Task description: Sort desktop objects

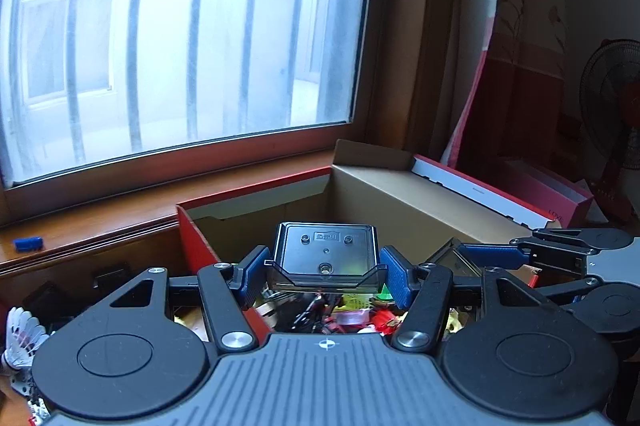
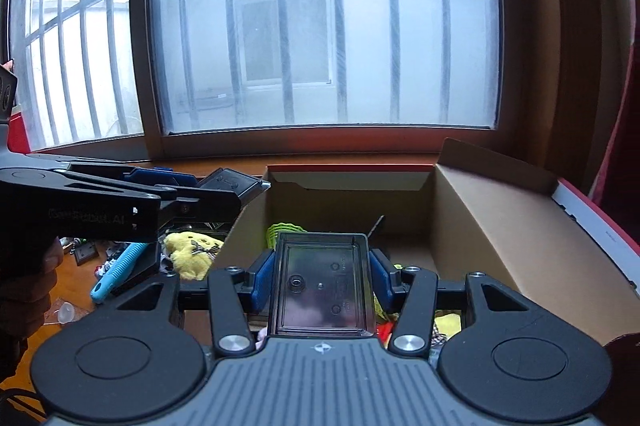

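My left gripper [image 1: 326,276] is shut on a dark translucent plastic box [image 1: 326,252], held above the open cardboard box [image 1: 400,194] with red outer walls. My right gripper [image 2: 322,276] is shut on a second dark translucent plastic box [image 2: 322,286], also held over the cardboard box [image 2: 480,226]. In the right wrist view the left gripper [image 2: 192,186] comes in from the left with its box [image 2: 234,184] at the carton's left rim. In the left wrist view the right gripper [image 1: 492,254] reaches in from the right. Several small items lie inside the carton [image 1: 360,314].
A yellow plush toy [image 2: 190,254], a light blue handle [image 2: 118,270] and small clutter lie on the wooden desk left of the carton. A shuttlecock [image 1: 20,338] sits at the desk's left. A blue block [image 1: 28,244] lies on the windowsill. A fan [image 1: 616,106] stands at right.
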Motion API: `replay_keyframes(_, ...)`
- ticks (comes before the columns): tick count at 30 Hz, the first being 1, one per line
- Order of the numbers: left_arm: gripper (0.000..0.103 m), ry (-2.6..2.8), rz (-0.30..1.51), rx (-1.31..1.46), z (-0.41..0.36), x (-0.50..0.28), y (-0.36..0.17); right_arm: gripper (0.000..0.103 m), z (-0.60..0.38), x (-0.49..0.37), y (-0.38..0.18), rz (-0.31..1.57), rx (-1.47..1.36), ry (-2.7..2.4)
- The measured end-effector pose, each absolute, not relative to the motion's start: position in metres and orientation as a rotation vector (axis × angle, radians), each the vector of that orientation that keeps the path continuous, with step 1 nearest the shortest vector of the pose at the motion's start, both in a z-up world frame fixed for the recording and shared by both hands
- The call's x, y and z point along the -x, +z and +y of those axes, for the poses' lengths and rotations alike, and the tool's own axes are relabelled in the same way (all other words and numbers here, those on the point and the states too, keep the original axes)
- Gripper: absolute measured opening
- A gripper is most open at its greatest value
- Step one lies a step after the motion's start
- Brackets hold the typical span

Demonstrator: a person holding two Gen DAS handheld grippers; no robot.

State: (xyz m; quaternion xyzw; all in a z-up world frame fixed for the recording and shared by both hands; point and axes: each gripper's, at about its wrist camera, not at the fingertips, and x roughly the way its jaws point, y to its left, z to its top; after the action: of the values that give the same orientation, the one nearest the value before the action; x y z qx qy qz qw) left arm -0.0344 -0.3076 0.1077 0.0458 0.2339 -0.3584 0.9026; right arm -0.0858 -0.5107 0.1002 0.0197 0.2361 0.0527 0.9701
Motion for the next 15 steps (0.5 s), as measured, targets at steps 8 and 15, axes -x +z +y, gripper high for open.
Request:
replay_keyframes(8,0.06,-0.758,0.507,-0.131,-0.338,0.028,0.099,0.052,-0.535,0.081,0.089,0.491,-0.042,0.052)
replay_keyframes(15,0.06,-0.75,0.529,-0.141,-0.348,0.021,0.089,0.052,-0.548,0.075,0.082,0.507,-0.057,0.019)
